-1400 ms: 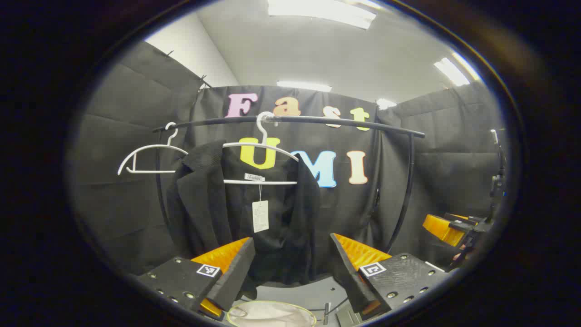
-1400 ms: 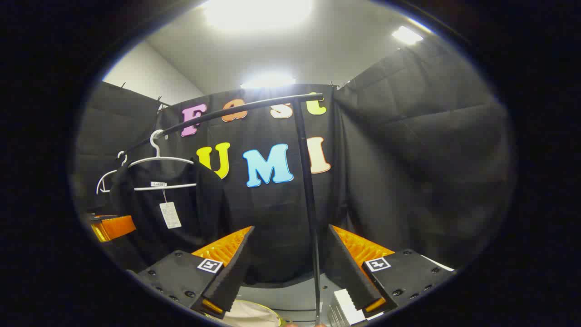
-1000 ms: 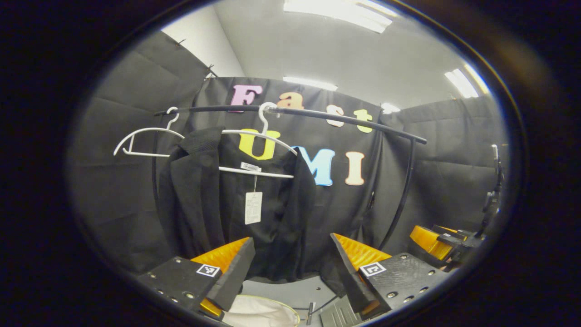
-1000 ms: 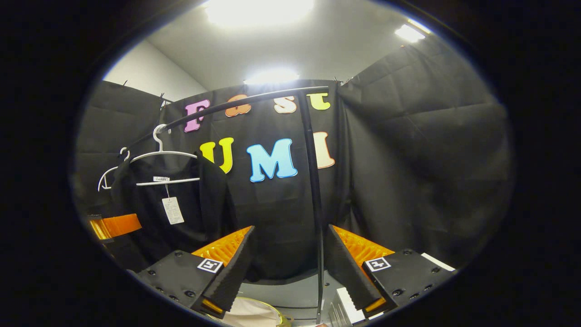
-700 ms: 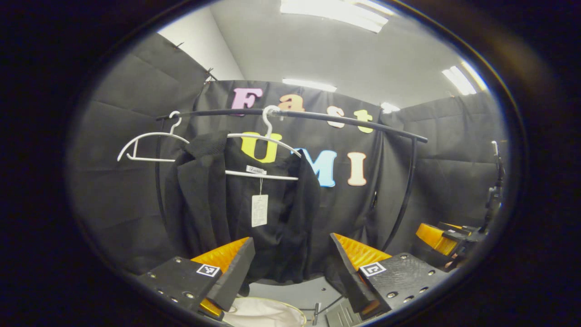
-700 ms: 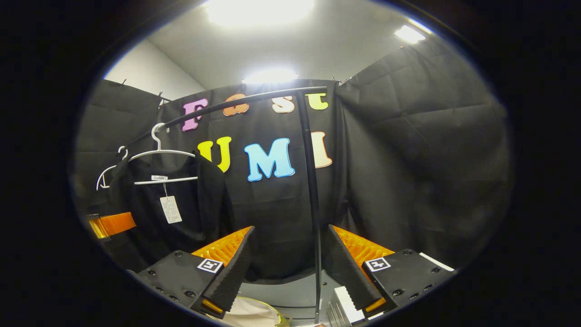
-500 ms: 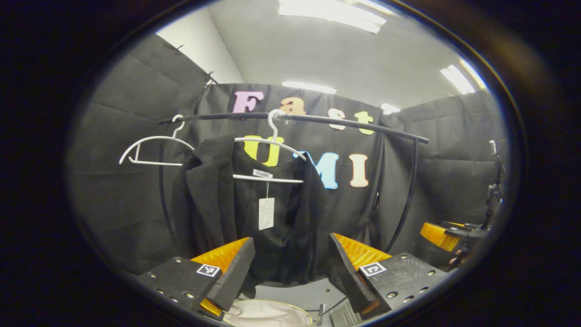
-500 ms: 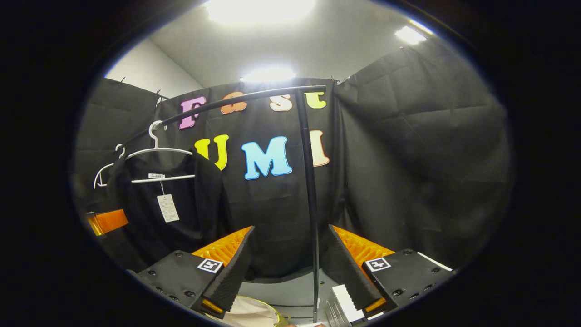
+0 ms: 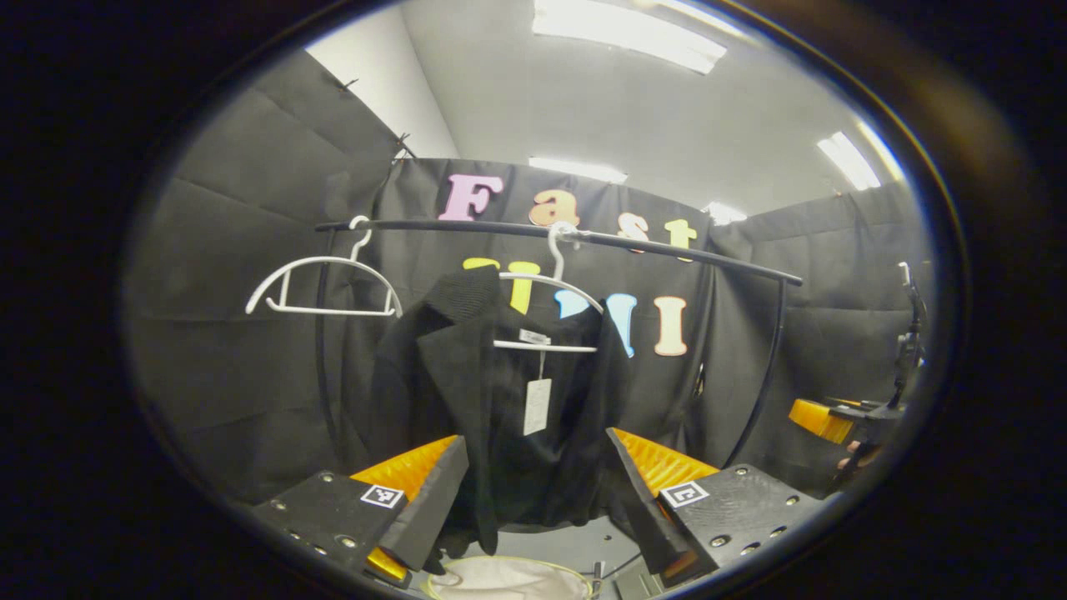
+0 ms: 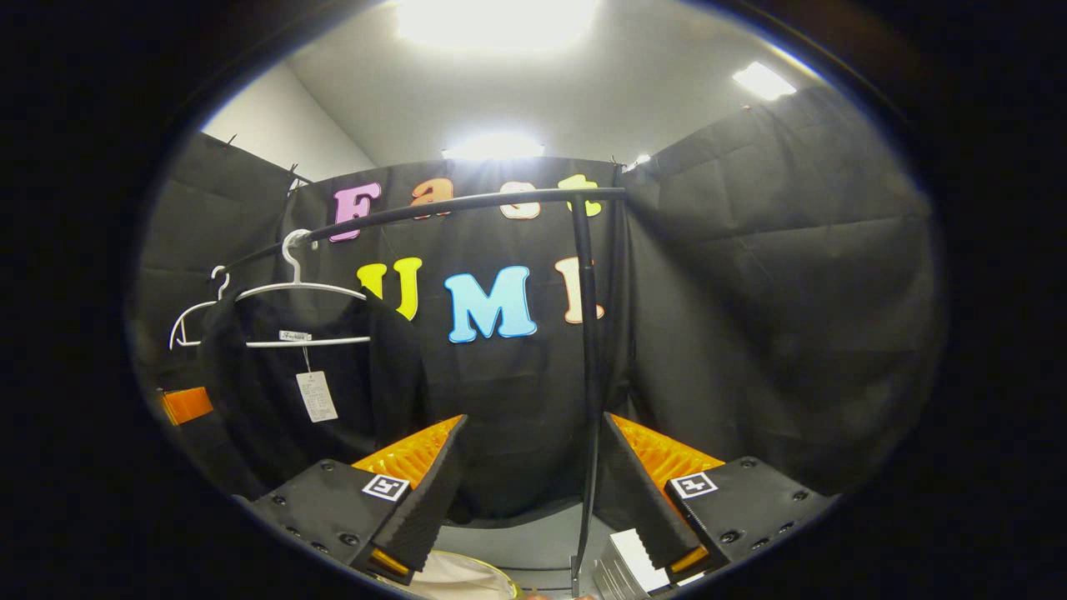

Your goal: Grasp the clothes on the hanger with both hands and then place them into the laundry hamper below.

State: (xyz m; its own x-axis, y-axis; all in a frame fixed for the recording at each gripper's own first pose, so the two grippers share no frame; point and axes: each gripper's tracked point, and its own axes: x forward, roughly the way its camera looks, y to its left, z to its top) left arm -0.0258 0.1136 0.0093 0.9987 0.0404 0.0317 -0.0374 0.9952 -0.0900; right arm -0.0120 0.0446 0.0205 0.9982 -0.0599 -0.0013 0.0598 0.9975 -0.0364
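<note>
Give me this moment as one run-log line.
phase: approach | left tongs: open, facing black jacket on white hanger | right tongs: open, facing rack post | hamper: below, no jacket in it yet

Open air lies between the left gripper (image 9: pixel 533 500) and the black jacket (image 9: pixel 500 425) hanging ahead of its spread fingers. The rail (image 9: pixel 583 237) runs across above the jacket, and the empty hanger (image 9: pixel 321 287) hangs well off to the jacket's side. The rack's upright post (image 10: pixel 588 375) stands squarely before the right gripper (image 10: pixel 525 492), between its spread fingers. The hamper's rim (image 9: pixel 508 575) sits low beneath the jacket's hem.
</note>
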